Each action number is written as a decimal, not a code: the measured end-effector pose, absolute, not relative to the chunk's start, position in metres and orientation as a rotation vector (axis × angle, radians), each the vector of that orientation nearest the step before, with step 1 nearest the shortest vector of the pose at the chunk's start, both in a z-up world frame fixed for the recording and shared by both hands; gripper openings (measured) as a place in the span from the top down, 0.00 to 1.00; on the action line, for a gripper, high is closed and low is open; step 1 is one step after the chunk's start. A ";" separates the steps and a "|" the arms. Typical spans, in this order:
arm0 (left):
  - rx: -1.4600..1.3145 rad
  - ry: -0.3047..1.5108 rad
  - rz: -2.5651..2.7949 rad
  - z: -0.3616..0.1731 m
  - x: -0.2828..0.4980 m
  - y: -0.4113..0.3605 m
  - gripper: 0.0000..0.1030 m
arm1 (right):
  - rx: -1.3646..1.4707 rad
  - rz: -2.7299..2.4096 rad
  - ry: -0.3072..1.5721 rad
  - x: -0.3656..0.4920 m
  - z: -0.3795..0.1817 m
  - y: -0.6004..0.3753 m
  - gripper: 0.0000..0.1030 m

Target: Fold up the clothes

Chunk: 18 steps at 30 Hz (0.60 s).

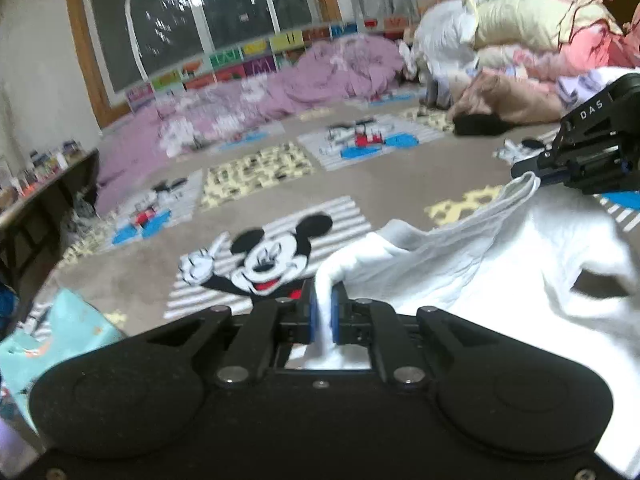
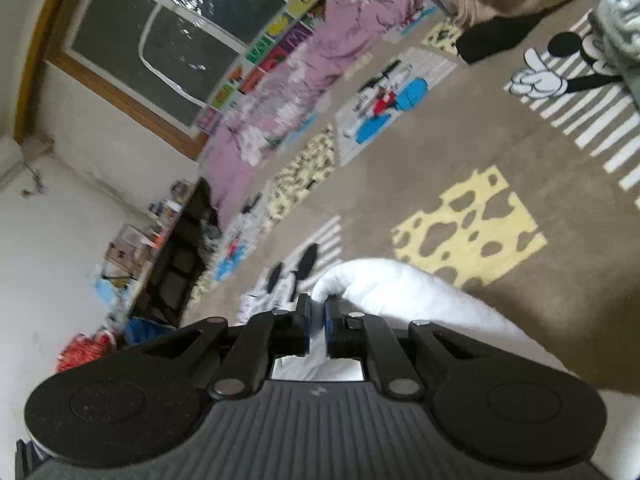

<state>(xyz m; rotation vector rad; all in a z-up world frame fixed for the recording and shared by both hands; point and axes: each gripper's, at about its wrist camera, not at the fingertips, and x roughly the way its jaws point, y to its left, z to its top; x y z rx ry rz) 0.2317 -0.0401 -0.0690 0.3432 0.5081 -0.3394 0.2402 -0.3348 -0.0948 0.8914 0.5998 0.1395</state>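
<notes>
Underfoot spreads a brown Mickey Mouse carpet, and over it hangs a white garment, lifted clear of the floor between two tools. The left gripper has its blue pads pressed tight on a bunched edge of the cloth. The right gripper is likewise closed on a fold of the same white fabric, which drapes away to its right; from the left camera it shows pinching a strap-like corner. Beyond them a purple quilt lies heaped under the dark window, with a pile of bedding stacked to the right.
</notes>
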 end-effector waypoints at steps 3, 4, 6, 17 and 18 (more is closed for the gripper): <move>0.322 0.558 -0.348 -0.082 0.250 -0.038 0.94 | 0.884 0.125 0.640 0.261 -0.111 -0.334 0.91; 0.314 0.574 -0.350 -0.086 0.256 -0.038 0.94 | 0.883 0.121 0.652 0.265 -0.115 -0.334 0.91; 0.299 0.607 -0.356 -0.095 0.268 -0.036 0.94 | 0.881 0.115 0.676 0.274 -0.124 -0.333 0.90; 0.092 0.799 -0.250 -0.121 0.318 -0.008 0.45 | 0.974 0.150 0.677 0.285 -0.136 -0.348 0.46; 0.056 0.800 -0.243 -0.118 0.316 -0.002 0.45 | 0.982 0.160 0.655 0.280 -0.129 -0.352 0.40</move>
